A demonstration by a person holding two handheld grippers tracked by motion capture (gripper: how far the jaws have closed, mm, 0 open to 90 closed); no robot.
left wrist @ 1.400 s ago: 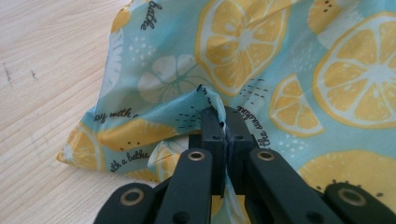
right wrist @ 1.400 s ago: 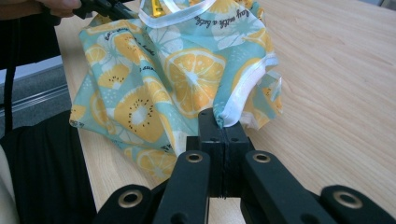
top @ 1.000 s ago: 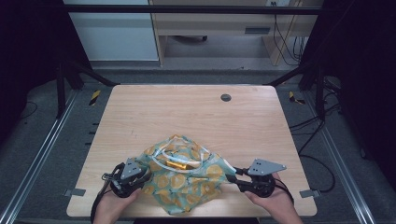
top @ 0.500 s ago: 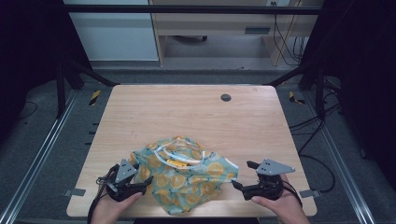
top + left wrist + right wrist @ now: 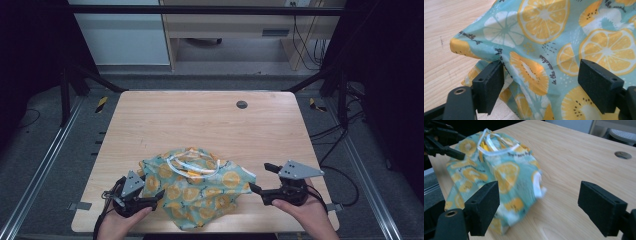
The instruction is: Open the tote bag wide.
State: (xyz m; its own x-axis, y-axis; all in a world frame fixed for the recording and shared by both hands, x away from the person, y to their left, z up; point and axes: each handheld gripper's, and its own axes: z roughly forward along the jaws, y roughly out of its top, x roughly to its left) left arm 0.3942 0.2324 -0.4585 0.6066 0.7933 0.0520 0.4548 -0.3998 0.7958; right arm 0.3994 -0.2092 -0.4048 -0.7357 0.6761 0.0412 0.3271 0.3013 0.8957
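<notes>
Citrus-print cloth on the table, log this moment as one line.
cloth: crumpled heap, near table edge | left tool: open, against cloth | right tool: open, clear of cloth

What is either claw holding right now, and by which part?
Nothing. The left claw is open with the lemon-print cloth lying loose between its jaws, and the right claw is open just off the cloth's right edge.

Two hands reach in from the near edge of the table, each holding a gripper; the left gripper (image 5: 156, 196) sits low at the left, its jaws spread wide and pointing right; the right gripper (image 5: 260, 179) sits at the right, its jaws spread wide and pointing left toward the other; the left hand (image 5: 120, 225) and right hand (image 5: 307, 215) wrap the handles from below.
</notes>
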